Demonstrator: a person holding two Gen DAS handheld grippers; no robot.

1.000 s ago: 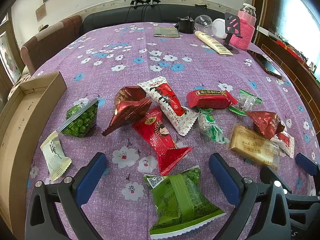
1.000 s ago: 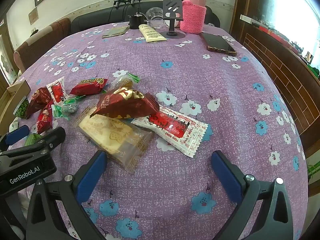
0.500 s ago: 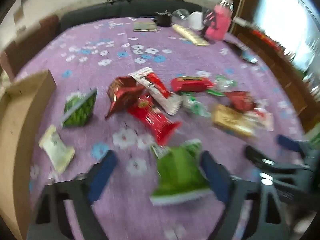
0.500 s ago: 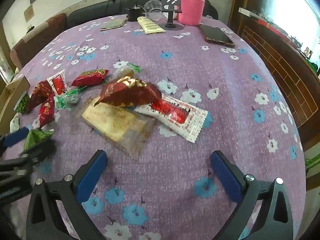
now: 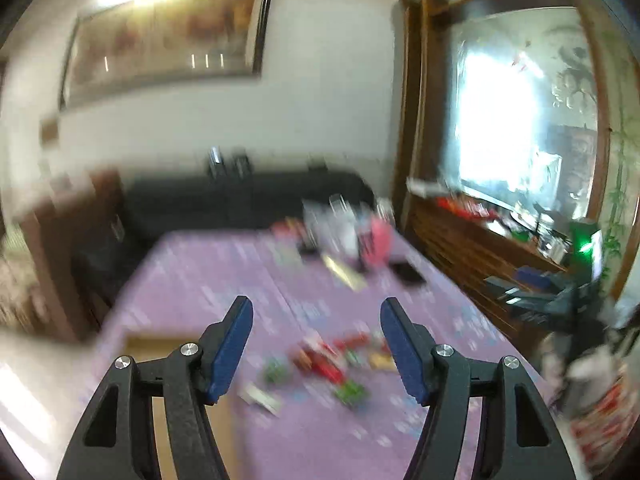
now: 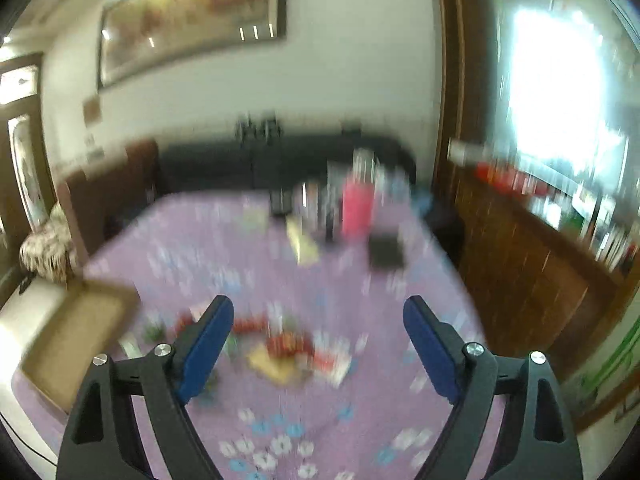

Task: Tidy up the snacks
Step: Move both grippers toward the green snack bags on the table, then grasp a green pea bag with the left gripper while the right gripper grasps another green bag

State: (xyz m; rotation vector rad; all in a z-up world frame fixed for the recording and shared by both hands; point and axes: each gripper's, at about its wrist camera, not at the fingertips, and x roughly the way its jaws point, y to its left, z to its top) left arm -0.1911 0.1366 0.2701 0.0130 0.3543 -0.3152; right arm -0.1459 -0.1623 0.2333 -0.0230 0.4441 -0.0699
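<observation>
Currently both views blurred, left tool [image 5: 316, 322] and right tool [image 6: 318, 320] jaws closing with nothing between them, high over scattered snack packets [image 6: 288, 350] on purple floral-cloth bench [image 6: 320, 432], brown cardboard box [image 6: 76, 334] at bench's left.

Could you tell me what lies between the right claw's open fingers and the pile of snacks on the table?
Only bare purple tablecloth; the right wrist view shows the empty right claw raised, closing, above the blurred snacks.

Snack packets [image 6: 288, 348] lie scattered on the worktop [image 6: 320, 420] below my tongs; a cardboard box [image 6: 76, 340] sits at its left edge, a bottle [image 6: 358, 208] at the far end before the sofa [image 6: 280, 164].
</observation>
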